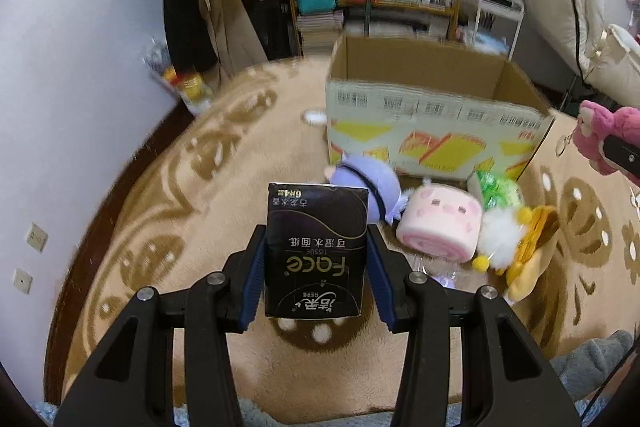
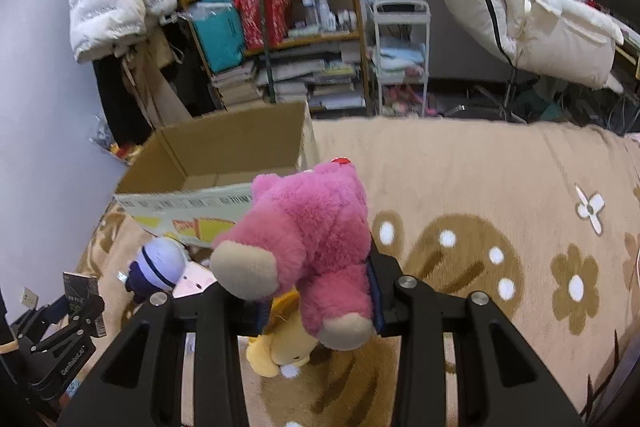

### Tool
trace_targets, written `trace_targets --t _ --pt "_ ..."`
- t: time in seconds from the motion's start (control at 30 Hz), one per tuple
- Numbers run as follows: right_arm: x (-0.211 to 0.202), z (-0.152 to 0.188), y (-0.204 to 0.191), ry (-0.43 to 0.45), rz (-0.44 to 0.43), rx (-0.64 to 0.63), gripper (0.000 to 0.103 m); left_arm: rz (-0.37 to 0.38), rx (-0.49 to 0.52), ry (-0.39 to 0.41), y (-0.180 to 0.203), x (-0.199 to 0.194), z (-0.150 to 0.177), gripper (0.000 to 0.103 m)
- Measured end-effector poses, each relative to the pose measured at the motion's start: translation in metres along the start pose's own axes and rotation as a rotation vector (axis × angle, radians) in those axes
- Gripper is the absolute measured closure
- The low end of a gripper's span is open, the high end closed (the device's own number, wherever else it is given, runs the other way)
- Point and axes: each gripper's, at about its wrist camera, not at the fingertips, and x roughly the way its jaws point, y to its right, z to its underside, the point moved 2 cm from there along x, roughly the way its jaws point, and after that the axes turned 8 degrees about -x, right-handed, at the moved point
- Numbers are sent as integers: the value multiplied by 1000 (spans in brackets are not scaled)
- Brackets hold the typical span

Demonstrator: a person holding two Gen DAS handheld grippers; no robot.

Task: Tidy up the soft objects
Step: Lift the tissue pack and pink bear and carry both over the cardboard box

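left gripper [image 1: 316, 259]: jaws partly closed, clamped on a black tissue pack [image 1: 317, 251], held upright between the blue pads [image 1: 256, 267], clear of the carpet [image 1: 160, 227]. right gripper [image 2: 316, 291]: jaws narrowed on a pink plush bear [image 2: 308, 243], gripped about the lower body, head and muzzle hanging toward the camera's left. both items are seen off the floor, short of the cardboard box [image 1: 432, 115], which stands open-topped ahead on the carpet; its inside appears empty as far as is shown in the right wrist view.

still on the carpet just before the box front: a lavender plush [image 1: 368, 187], a pink roll-shaped plush [image 1: 436, 223], a white fluffy toy [image 1: 500, 235], a yellow plush [image 1: 532, 251] and a green crinkly item [image 1: 500, 187], bunched close, some touching.

step judged in hand: carry phase, two items lifted, not yet over the box. task judged early.

next move calls for: both loads to be brought above the near box wall, over the opening, then jaws opened. the bear's loose limbs may snag the rim; height is to be kept.
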Motion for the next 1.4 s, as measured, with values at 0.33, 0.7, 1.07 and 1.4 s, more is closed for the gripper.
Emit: trace_targets --t 0.33,0.7,1.07,1.4 --pt "-39 -15 -16 177 27 -86 64 13 52 237 6 -69 -15 57" --pt "-75 -42 -37 344 20 -191 64 53 79 425 12 -113 -51 57" --pt "-47 -88 -45 368 1 -247 63 42 110 503 38 -93 -110 57" --pt "30 -88 -32 288 -90 -243 63 156 117 445 58 -21 -126 57"
